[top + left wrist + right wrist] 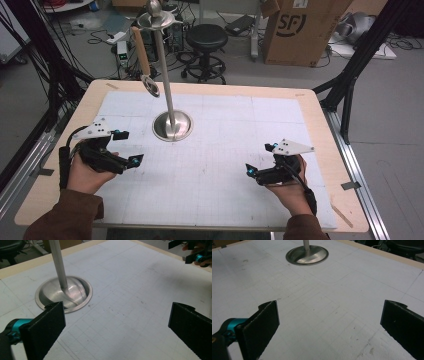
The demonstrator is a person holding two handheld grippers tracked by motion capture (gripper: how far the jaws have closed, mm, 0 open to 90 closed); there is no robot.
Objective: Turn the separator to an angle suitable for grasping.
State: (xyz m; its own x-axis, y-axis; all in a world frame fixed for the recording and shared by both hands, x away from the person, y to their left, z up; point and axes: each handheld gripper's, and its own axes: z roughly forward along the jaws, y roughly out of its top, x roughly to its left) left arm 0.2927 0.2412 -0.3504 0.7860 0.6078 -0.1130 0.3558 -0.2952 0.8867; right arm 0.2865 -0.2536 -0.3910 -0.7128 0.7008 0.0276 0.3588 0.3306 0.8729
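**Both grippers empty and open beside the metal stand**

The metal stand sits upright on the white gridded mat, left of the mat's centre and toward the far edge. Its round dished base lies flat on the mat, and a slim pole rises from the middle of it. A wooden-handled utensil hangs from the stand's top, clear of the mat.

The left gripper is held near the stand's base, on the near left side, not touching it. Its jaws stand wide apart with only bare mat between them.

The right gripper is held well apart from the stand, toward the near right of the mat. Its jaws are likewise wide, with nothing between them.

The mat lies on a wooden table. Beyond the table stand a black stool and a cardboard box.
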